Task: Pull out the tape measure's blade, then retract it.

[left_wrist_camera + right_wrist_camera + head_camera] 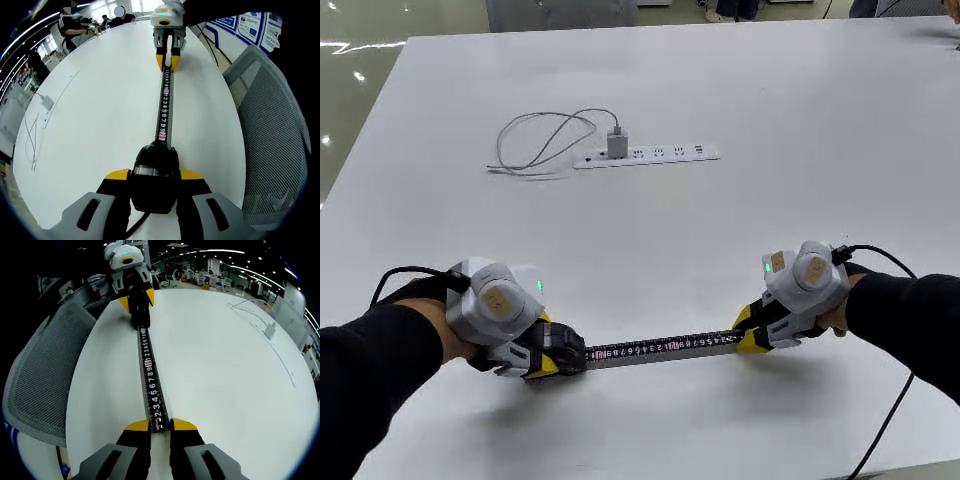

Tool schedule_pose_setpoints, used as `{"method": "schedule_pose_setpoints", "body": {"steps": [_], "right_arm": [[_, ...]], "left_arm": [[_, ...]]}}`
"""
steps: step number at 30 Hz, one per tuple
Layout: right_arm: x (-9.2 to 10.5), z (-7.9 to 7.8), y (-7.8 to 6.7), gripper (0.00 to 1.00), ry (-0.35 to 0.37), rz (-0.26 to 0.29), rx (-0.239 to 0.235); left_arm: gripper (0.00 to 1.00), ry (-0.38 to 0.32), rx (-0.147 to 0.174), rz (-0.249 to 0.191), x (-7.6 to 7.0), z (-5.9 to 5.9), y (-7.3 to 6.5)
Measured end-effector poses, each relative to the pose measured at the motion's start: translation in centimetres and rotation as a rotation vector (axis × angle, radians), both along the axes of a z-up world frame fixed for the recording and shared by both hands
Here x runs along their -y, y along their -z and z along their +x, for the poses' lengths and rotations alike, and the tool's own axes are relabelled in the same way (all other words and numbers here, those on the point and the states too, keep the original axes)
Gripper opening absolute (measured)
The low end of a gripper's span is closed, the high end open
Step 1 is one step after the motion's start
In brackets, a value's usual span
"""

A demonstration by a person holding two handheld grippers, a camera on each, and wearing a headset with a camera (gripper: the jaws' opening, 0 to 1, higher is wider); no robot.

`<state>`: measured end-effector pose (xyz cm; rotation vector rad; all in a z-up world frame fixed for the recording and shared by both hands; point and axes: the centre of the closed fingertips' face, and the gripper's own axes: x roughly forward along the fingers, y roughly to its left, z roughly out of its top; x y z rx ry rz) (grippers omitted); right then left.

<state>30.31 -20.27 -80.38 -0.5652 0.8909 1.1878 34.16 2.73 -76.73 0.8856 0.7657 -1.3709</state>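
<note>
Jaws of left gripper (155,176) clamped on tape measure case (567,350); right gripper (160,426) pinching blade (660,348) tip, hook itself hard to see. Risk: pinch slips, sprung blade snaps back, whips, jolts case loose.

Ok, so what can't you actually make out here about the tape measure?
1. Left gripper view: the left gripper clamps the tape measure case, hiding its sides.
2. Right gripper view: the blade ends between the jaws of the right gripper, so its hook is hidden.
3. Head view: the blade's markings are too small to read.
</note>
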Motion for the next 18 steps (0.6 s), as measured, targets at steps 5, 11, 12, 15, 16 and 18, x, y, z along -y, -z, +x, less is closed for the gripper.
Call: {"method": "schedule_pose_setpoints", "body": {"steps": [5, 11, 12, 15, 16, 18], "right_arm": [[0.2, 0.04, 0.01, 0.1, 0.003, 0.0, -0.002], [0.38, 0.03, 0.0, 0.1, 0.011, 0.002, -0.008], [0.41, 0.03, 0.0, 0.1, 0.012, 0.001, -0.009], [0.54, 0.05, 0.01, 0.1, 0.013, 0.001, -0.009], [0.55, 0.04, 0.01, 0.1, 0.014, 0.001, -0.009], [0.54, 0.03, 0.01, 0.1, 0.014, 0.0, -0.01]], "left_arm": [[0.3, -0.001, 0.0, 0.0, -0.01, -0.03, -0.01], [0.3, 0.0, -0.001, 0.0, 0.0, -0.04, -0.04], [0.3, 0.0, -0.001, 0.0, 0.01, -0.04, -0.04], [0.3, 0.0, 0.0, 0.0, 0.0, -0.02, -0.03], [0.3, 0.0, 0.0, 0.0, 0.0, -0.01, -0.03], [0.3, 0.0, 0.0, 0.0, 0.0, 0.0, -0.03]]}}
